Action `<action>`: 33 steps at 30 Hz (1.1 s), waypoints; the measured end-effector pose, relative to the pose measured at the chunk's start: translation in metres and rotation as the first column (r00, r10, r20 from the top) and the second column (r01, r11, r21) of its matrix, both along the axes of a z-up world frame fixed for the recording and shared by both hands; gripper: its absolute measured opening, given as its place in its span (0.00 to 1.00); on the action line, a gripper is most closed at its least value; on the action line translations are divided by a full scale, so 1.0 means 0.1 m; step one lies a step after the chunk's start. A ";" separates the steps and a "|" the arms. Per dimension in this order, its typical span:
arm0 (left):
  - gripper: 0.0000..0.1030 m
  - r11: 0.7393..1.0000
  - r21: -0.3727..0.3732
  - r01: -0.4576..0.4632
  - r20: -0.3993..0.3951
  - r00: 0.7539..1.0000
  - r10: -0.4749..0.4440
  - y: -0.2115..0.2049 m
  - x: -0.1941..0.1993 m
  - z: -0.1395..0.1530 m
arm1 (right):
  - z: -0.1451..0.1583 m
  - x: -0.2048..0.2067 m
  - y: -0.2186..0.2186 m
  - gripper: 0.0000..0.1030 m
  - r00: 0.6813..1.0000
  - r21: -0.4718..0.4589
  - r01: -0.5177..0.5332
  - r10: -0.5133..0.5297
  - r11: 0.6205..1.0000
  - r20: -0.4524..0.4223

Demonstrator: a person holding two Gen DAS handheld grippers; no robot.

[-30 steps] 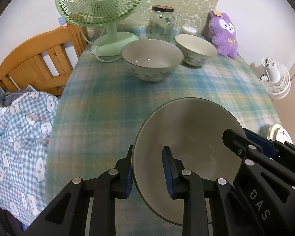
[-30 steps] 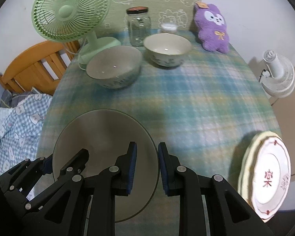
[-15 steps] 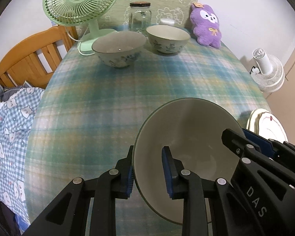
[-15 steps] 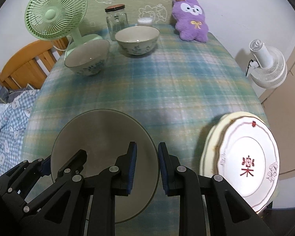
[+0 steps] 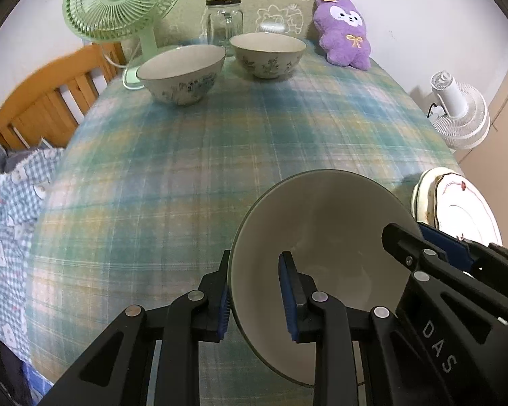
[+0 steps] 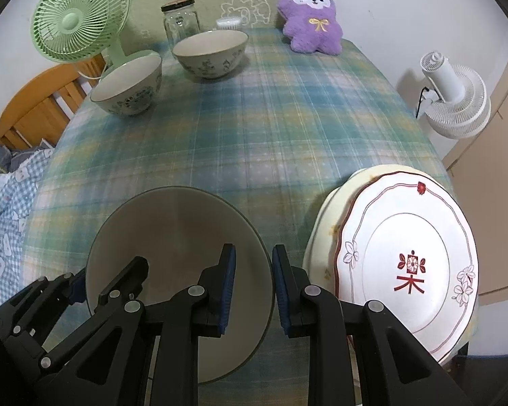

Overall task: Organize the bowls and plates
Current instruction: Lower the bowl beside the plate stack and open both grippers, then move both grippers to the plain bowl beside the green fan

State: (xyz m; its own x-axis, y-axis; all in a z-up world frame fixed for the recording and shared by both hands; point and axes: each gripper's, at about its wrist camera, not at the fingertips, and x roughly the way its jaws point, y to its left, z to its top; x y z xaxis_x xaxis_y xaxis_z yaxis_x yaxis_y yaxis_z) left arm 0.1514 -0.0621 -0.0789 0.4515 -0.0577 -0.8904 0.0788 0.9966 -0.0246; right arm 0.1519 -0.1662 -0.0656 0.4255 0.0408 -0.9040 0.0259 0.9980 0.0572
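grey bowl (image 5: 325, 237) hangs over the near worktop (image 5: 193, 155), both hand-held grippers clamped on its rim: left (image 5: 254, 299), right (image 6: 250, 291). plates (image 6: 406, 264) lie near right.

Both tools are showing the same build. The left black plastic two-finger gripper (image 5: 255, 291) is carrying angular, strut-like arms with triangular cut-outs, round silver rivets at each joint, and ribbed blue pads (image 5: 288, 291) lining the inner faces of its fingers. The right black plastic two-finger gripper (image 6: 252, 287) is wearing matching blue pads and silver rivets, and its side is bearing grey "DAS" lettering (image 5: 438, 346).
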 end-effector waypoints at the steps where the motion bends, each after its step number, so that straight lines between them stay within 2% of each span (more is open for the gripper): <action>1: 0.23 1.000 -0.003 -0.007 -0.004 1.000 0.007 0.00 0.00 -0.01 | 0.00 0.00 0.00 0.25 1.000 0.005 -0.003 0.003 1.000 0.003; 4: 0.29 1.000 -0.002 -0.022 -0.013 1.000 0.022 0.00 0.02 -0.02 | 0.01 0.00 0.00 0.25 1.000 0.012 -0.020 0.020 1.000 0.004; 7: 0.41 1.000 0.014 -0.022 -0.014 1.000 0.022 -0.02 0.01 0.01 | 0.02 0.02 0.00 0.25 1.000 0.003 -0.031 0.031 1.000 -0.003; 9: 0.58 0.999 0.023 -0.026 -0.024 0.999 0.026 -0.01 0.01 0.03 | 0.03 0.04 -0.01 0.25 0.999 -0.002 -0.035 0.035 0.999 -0.013; 11: 0.61 0.999 0.028 -0.039 -0.023 0.999 0.040 0.00 0.00 0.07 | 0.06 0.05 -0.04 0.27 0.999 0.015 -0.036 0.037 0.999 -0.018; 12: 0.63 0.998 0.035 -0.045 -0.018 0.999 0.045 0.01 0.00 0.10 | 0.09 0.05 -0.05 0.30 0.999 0.020 -0.039 0.039 0.999 -0.018; 14: 0.68 0.997 0.044 -0.058 -0.009 0.998 0.058 0.03 -0.01 0.17 | 0.15 0.04 -0.07 0.57 0.999 0.026 -0.039 0.039 0.999 -0.007; 16: 0.75 0.996 0.043 -0.072 0.006 0.997 0.072 0.07 -0.02 0.28 | 0.27 0.00 -0.08 0.68 0.999 0.033 -0.034 0.033 0.999 0.030; 18: 0.80 0.995 0.053 -0.079 0.026 0.997 0.078 0.10 -0.03 0.39 | 0.39 0.01 -0.08 0.69 0.998 0.040 -0.041 0.039 0.998 0.047; 25: 0.82 0.995 0.032 -0.091 0.086 0.992 0.088 0.29 0.03 0.79 | 0.83 0.11 0.07 0.70 0.992 0.028 -0.069 0.065 0.997 0.108; 33: 0.85 0.996 0.023 -0.083 0.146 0.986 0.079 0.59 0.36 1.16 | 1.22 0.42 0.34 0.70 0.984 0.045 -0.055 0.047 0.997 0.171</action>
State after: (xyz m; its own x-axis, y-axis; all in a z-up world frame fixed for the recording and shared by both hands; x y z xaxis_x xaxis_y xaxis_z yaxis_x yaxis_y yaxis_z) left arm 0.1874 -0.0029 0.0369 0.5776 0.0090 -0.8163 -0.0019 1.0000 0.0097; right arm 0.1935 -0.1323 0.0563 0.5688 0.1093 -0.8152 -0.0391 0.9936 0.1059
